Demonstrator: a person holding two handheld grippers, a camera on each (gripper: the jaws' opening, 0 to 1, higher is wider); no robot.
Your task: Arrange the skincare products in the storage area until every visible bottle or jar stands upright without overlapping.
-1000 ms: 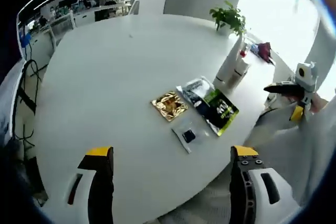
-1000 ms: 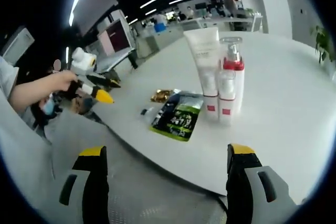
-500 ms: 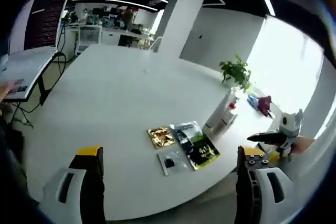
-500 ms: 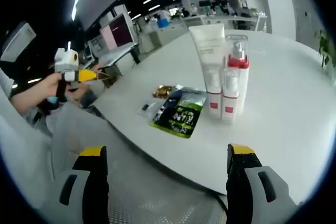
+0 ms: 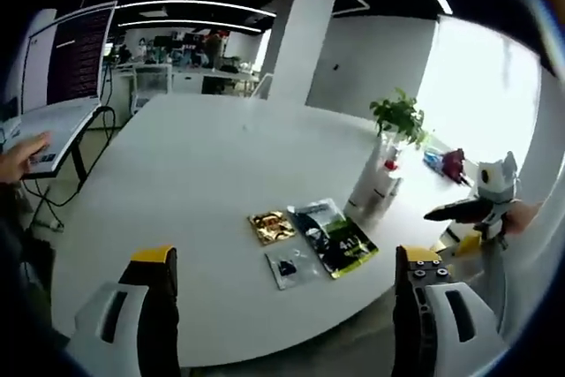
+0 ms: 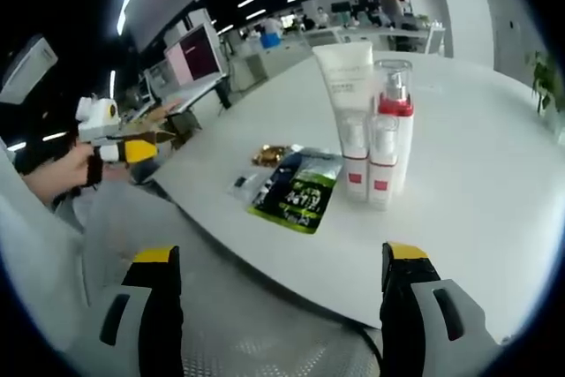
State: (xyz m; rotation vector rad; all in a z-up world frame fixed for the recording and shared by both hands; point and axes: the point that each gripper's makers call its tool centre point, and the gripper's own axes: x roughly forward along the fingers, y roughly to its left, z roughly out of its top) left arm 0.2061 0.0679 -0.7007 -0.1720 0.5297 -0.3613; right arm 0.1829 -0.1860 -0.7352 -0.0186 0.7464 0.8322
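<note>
White tabletop [image 6: 494,183]: upright tube [image 6: 346,112] and pump bottle [image 6: 388,134] touching, upper centre, ahead of my right gripper [image 6: 281,306]; both jaws open, empty.

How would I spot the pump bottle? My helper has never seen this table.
On the big white round table, find the standing white containers beside the flat packets. The pump bottle stands next to the taller white tube. It alone has a red collar under a clear cap.
</note>
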